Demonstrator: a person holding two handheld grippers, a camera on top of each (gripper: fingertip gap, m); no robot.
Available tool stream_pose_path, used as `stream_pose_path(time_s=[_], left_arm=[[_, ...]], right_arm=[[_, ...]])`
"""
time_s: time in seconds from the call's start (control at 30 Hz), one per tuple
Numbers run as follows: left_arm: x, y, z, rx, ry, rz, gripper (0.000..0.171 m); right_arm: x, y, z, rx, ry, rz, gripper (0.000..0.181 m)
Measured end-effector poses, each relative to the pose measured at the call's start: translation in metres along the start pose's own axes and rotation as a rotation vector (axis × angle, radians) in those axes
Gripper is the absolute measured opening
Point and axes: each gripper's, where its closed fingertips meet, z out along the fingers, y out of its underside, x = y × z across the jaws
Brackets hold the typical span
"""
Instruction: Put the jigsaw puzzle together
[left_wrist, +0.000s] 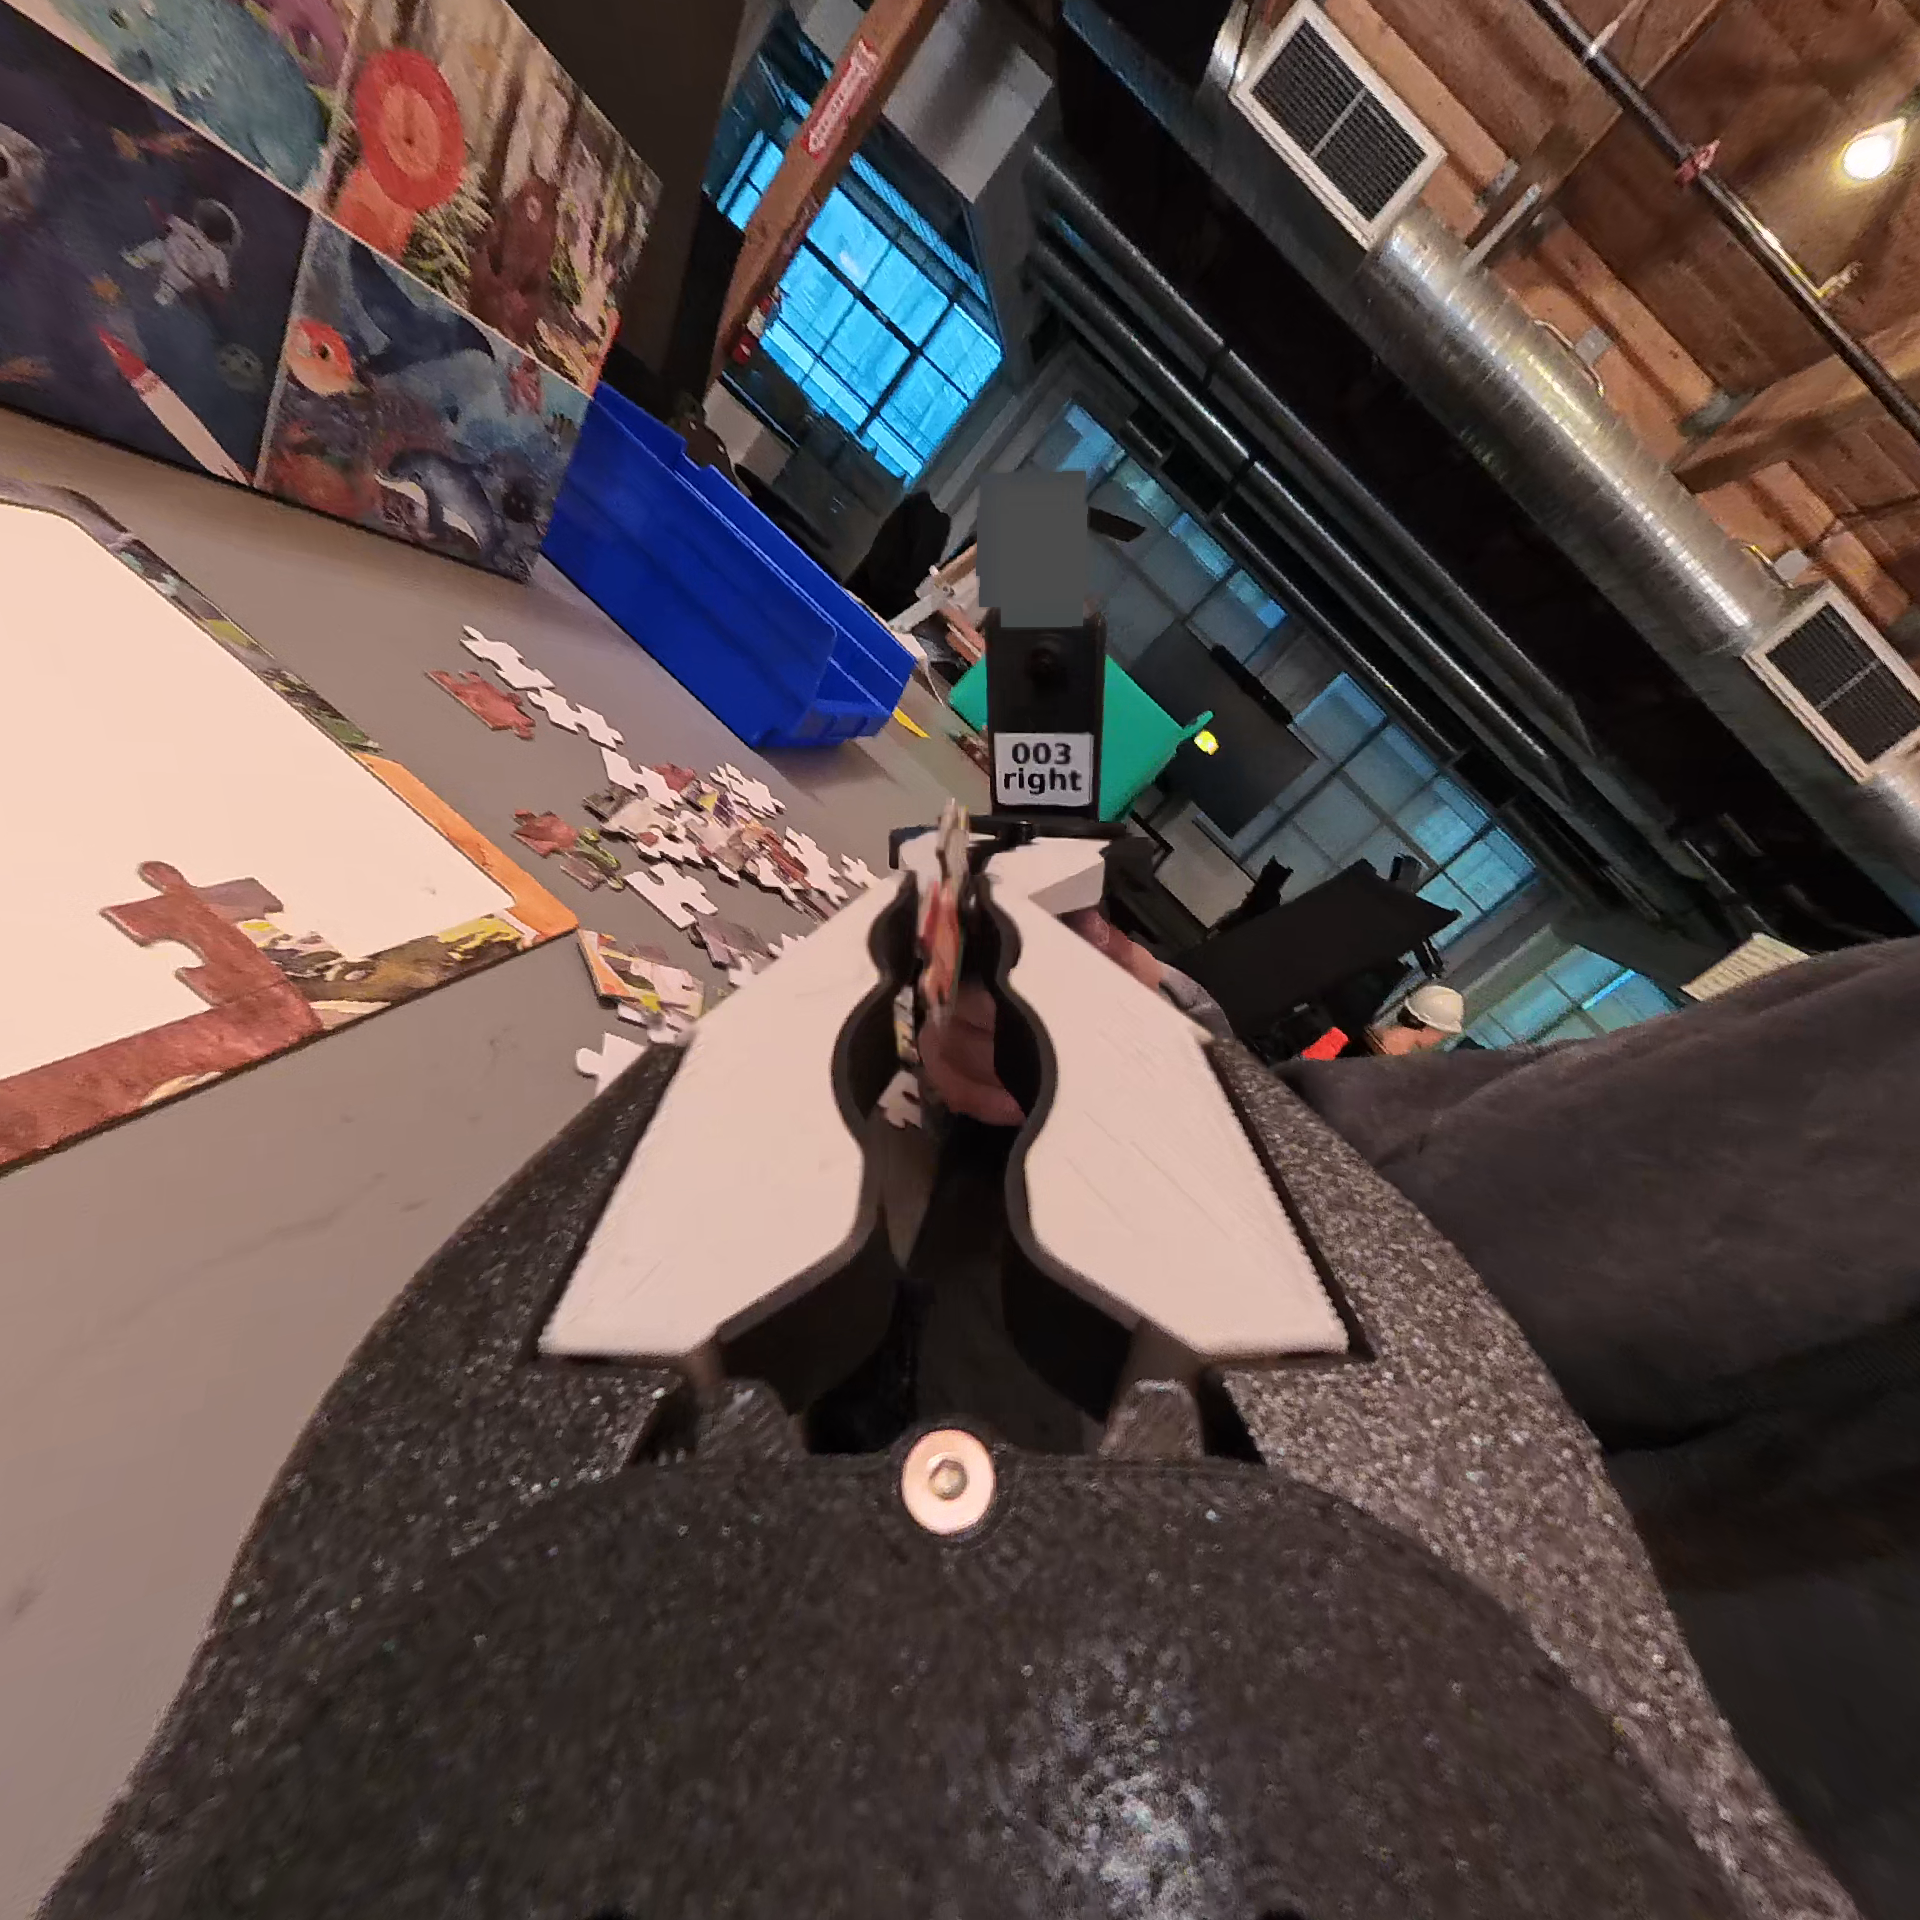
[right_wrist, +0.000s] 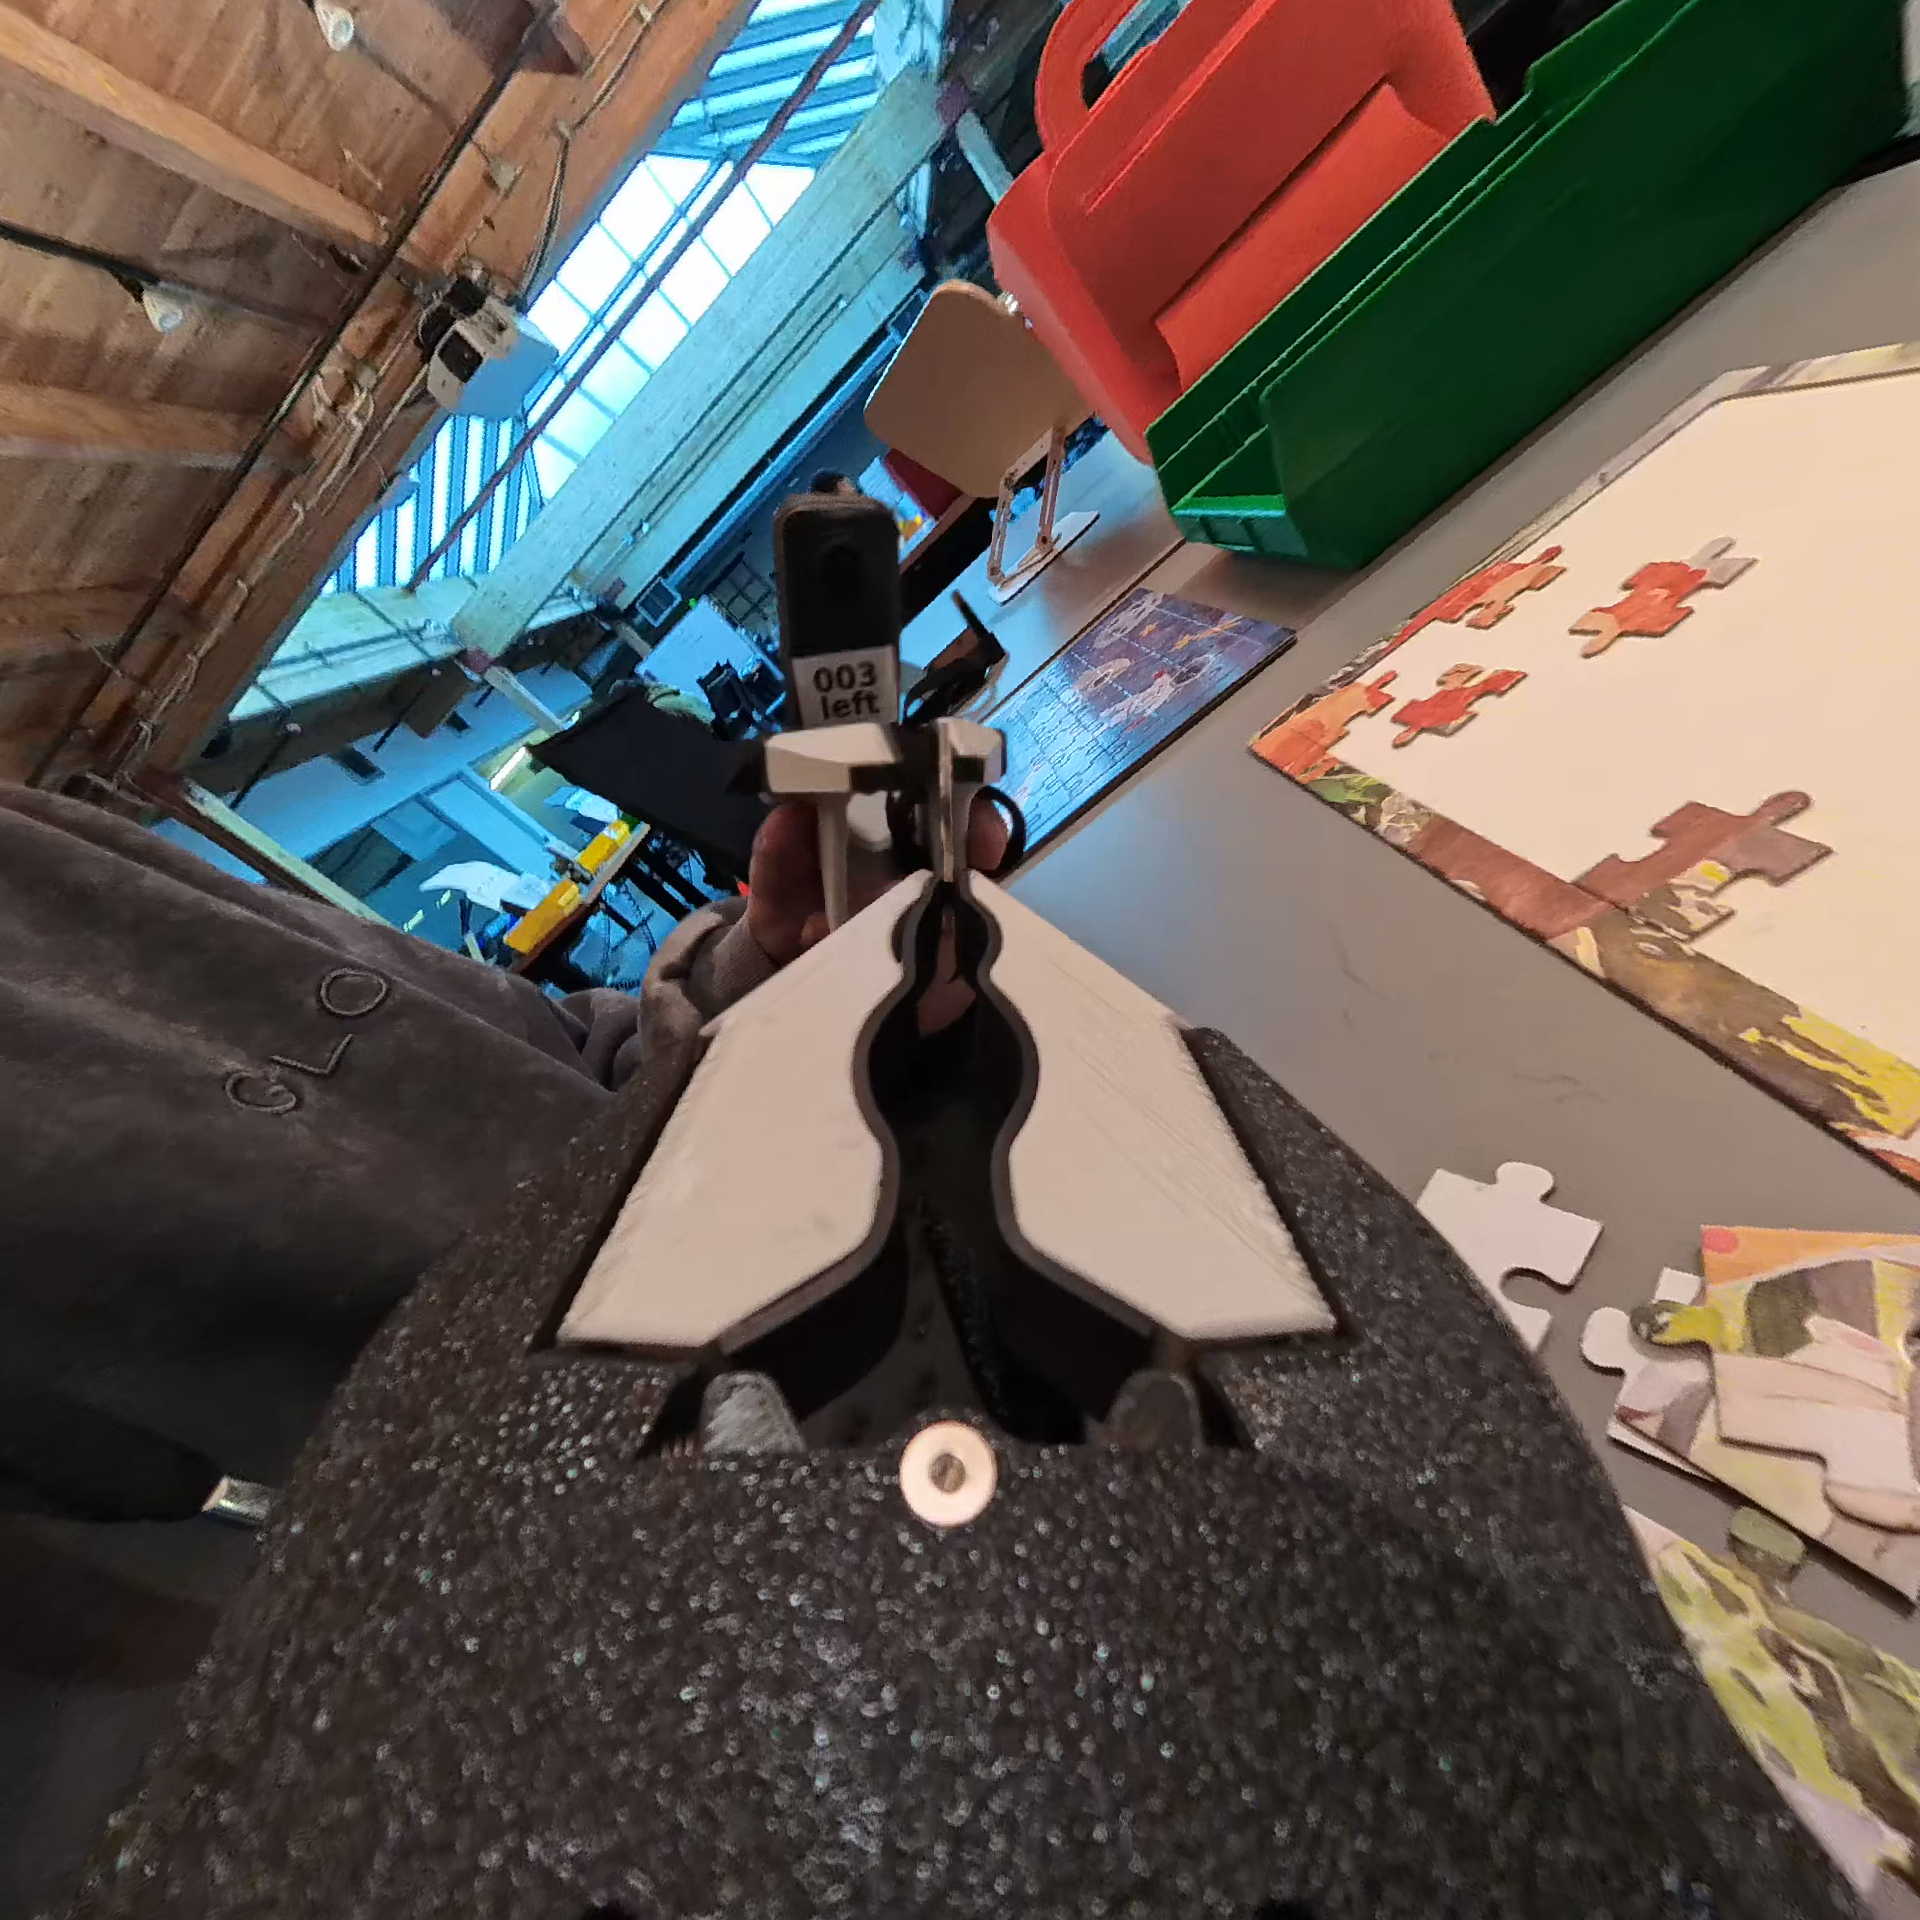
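My two grippers face each other, raised beside the table. My right gripper (right_wrist: 940, 885) is shut on a colourful puzzle piece (left_wrist: 940, 935), which I see edge-on. My left gripper (left_wrist: 954, 883) is open, its fingers standing on either side of that piece; the right wrist view shows it (right_wrist: 894, 821) with fingers apart. The puzzle board (left_wrist: 208, 727) lies on the grey table, mostly bare white, with a brown piece (left_wrist: 197, 914) joined to its frame. The board (right_wrist: 1662, 748) also holds loose red pieces (right_wrist: 1652, 603). Loose pieces (left_wrist: 707, 842) are heaped beside the board.
A picture-covered puzzle box (left_wrist: 312, 260) and a blue bin (left_wrist: 707, 582) stand behind the pieces. A green bin (right_wrist: 1507, 343) and a red case (right_wrist: 1195, 187) stand beyond the board. A finished purple puzzle (right_wrist: 1132, 665) lies farther off. A dark sleeve (right_wrist: 260, 1091) is near. Less than 4 cm separates the two grippers' tips.
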Motion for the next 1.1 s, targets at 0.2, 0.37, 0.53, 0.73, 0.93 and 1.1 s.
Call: stream_pose_path(time_s=[0.2, 0.37, 0.53, 0.73, 0.93, 1.1], left_arm=[[0.001, 0.014, 0.007, -0.076, -0.015, 0.044, 0.017], [0.002, 0.01, 0.005, -0.051, -0.01, 0.048, 0.002], [0.006, 0.003, 0.0, -0.017, 0.034, 0.01, 0.002], [0.001, 0.006, 0.001, -0.035, 0.018, -0.016, 0.001], [-0.025, 0.003, -0.008, -0.013, -0.027, -0.191, 0.0], [-0.027, 0.005, -0.009, -0.031, -0.044, -0.184, 0.0]], right_arm=[[-0.002, -0.006, -0.003, 0.034, -0.016, 0.006, 0.001], [-0.004, 0.001, 0.001, -0.005, -0.021, -0.002, 0.002], [-0.008, 0.01, 0.007, -0.057, -0.03, -0.033, 0.002], [-0.003, 0.009, 0.006, -0.047, -0.009, -0.009, 0.008], [0.017, 0.012, 0.005, -0.07, 0.126, -0.057, 0.022], [0.028, 0.008, 0.001, -0.067, 0.242, -0.15, 0.023]])
